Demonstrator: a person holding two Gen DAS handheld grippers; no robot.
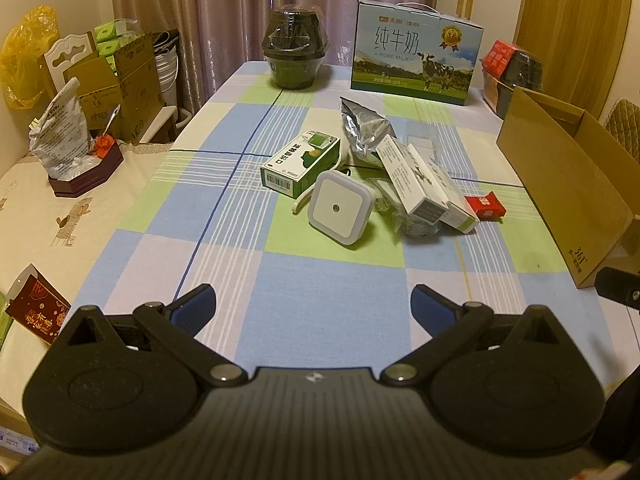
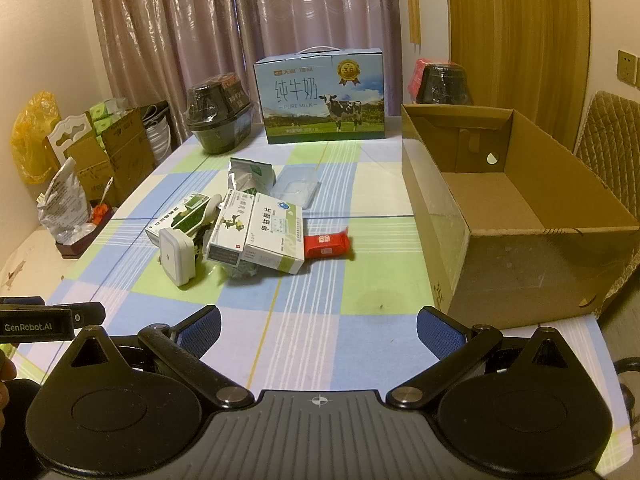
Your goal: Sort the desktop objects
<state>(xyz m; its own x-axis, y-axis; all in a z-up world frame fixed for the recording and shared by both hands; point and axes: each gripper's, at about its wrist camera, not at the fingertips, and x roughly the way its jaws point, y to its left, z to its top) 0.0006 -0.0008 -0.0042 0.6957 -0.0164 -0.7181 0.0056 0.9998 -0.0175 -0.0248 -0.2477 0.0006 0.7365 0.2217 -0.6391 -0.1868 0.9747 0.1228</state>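
Note:
A pile of small objects lies mid-table: a green-white box (image 1: 300,162) (image 2: 180,220), a white square night light (image 1: 340,208) (image 2: 176,256), two white medicine boxes (image 1: 424,184) (image 2: 268,236), a silver foil bag (image 1: 362,130) (image 2: 250,174), a red packet (image 1: 485,206) (image 2: 326,245) and a clear plastic tray (image 2: 297,186). An open, empty cardboard box (image 2: 516,216) (image 1: 560,168) stands at the right. My left gripper (image 1: 314,304) and right gripper (image 2: 318,326) are both open and empty, above the near table, short of the pile.
A checked cloth covers the table (image 1: 320,292). A milk carton box (image 1: 416,54) (image 2: 322,96) and a black domed container (image 1: 295,52) (image 2: 219,118) stand at the far edge. Another black container (image 2: 442,82) sits behind the cardboard box. Boxes and bags crowd the left side (image 1: 80,120).

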